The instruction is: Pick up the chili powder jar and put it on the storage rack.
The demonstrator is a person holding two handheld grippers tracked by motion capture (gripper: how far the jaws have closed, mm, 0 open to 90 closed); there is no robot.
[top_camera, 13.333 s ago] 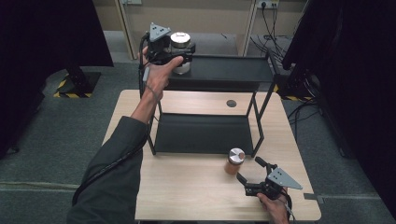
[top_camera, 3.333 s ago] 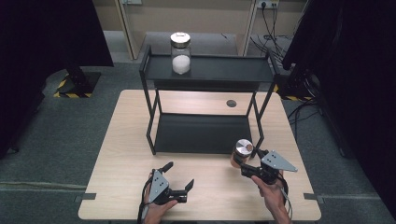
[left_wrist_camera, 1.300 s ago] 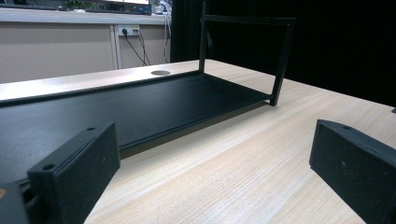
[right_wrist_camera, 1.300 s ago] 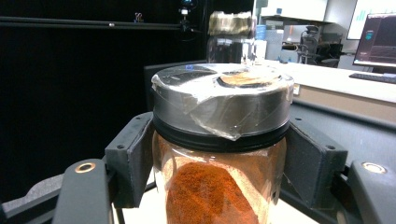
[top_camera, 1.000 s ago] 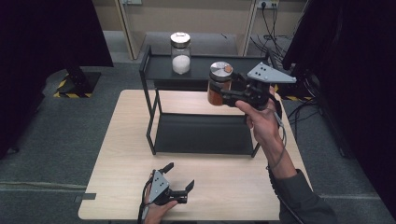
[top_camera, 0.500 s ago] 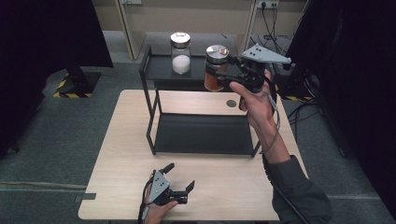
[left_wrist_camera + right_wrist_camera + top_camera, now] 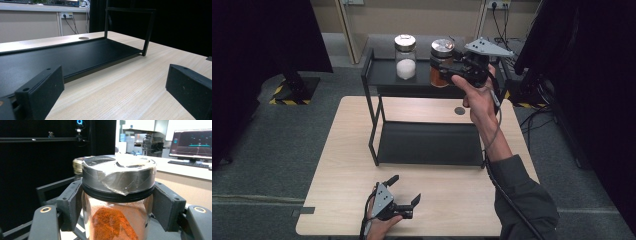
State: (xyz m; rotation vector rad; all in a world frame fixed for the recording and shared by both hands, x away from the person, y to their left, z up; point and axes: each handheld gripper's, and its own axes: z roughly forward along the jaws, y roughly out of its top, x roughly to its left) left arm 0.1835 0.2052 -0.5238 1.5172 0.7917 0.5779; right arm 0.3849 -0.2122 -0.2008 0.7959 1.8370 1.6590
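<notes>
The right gripper (image 7: 447, 67) pinches the orange-powder jar (image 7: 441, 62) at the rack's top shelf (image 7: 382, 75), beside the shelved white-powder jar (image 7: 405, 56); release remains. The left gripper (image 7: 404, 192) rests spread on the table (image 7: 347, 145).

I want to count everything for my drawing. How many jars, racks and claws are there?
Jars: 2, white-filled jar and orange-filled jar
Racks: 1, black rack
Claws: 2, left claw and right claw
Total: 5
</notes>
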